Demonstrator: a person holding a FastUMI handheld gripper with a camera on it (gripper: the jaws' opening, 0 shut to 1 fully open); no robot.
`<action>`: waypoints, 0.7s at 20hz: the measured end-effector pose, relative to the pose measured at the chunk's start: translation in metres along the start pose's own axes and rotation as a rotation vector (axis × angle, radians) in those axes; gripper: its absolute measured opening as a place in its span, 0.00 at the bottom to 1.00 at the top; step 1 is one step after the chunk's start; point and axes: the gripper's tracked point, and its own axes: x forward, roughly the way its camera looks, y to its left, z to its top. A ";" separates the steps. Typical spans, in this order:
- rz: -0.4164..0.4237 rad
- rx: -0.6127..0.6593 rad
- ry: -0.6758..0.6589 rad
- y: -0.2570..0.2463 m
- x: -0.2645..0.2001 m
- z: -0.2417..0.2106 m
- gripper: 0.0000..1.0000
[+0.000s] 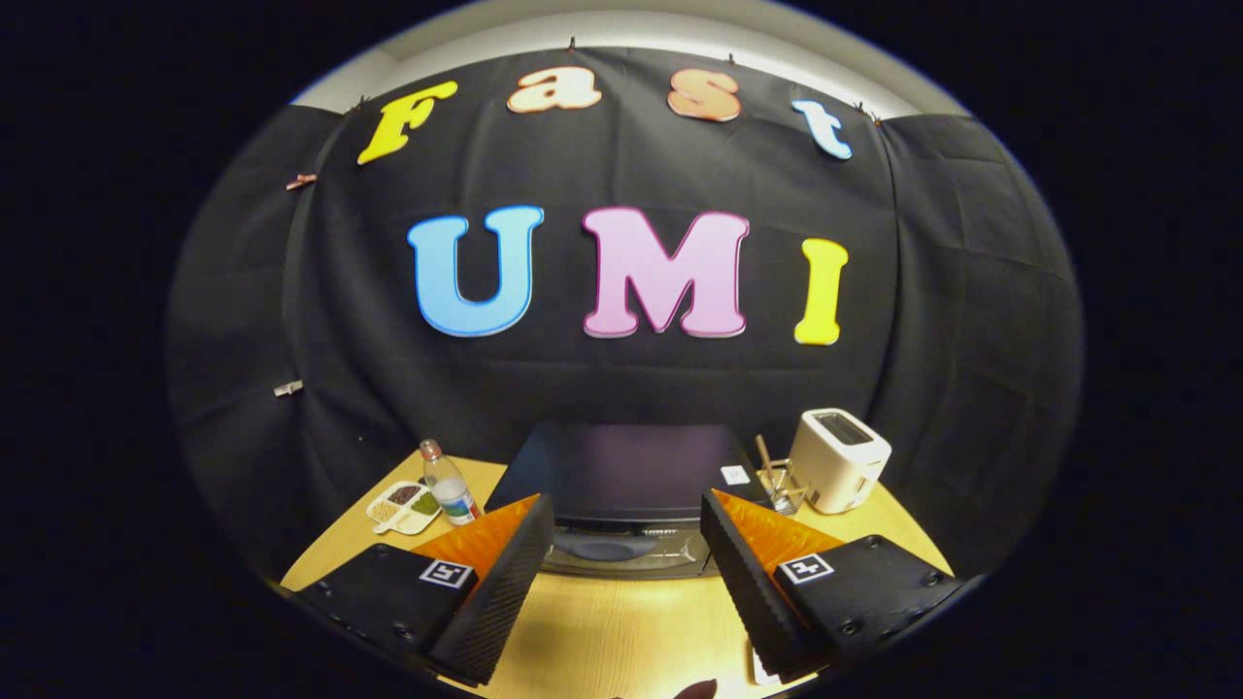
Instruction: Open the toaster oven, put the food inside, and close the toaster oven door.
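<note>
Here, claw (626, 558) fingers spread wide above the bench (621, 631), gripping nothing, black oven (621, 485) just ahead with door closed, white toaster (838, 458) at its right, bottle (449, 482) at left

The desk (621, 631) looks like pale, smooth wood with a soft sheen. The toaster oven (621, 476) has a dark, matt top. The gripper (626, 524) stands open, its 2 fingers (505, 582) ribbed, matt black. The white toaster (837, 471) seems glossy plastic.
</note>
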 end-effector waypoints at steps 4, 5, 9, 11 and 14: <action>0.003 -0.016 0.109 0.013 0.055 -0.046 0.98; 0.008 0.000 0.133 0.018 0.067 -0.054 0.99; -0.017 0.013 0.169 0.021 0.102 -0.072 0.98; -0.042 -0.004 0.195 0.016 0.112 -0.081 0.98; -0.052 0.021 0.204 0.012 0.121 -0.083 0.99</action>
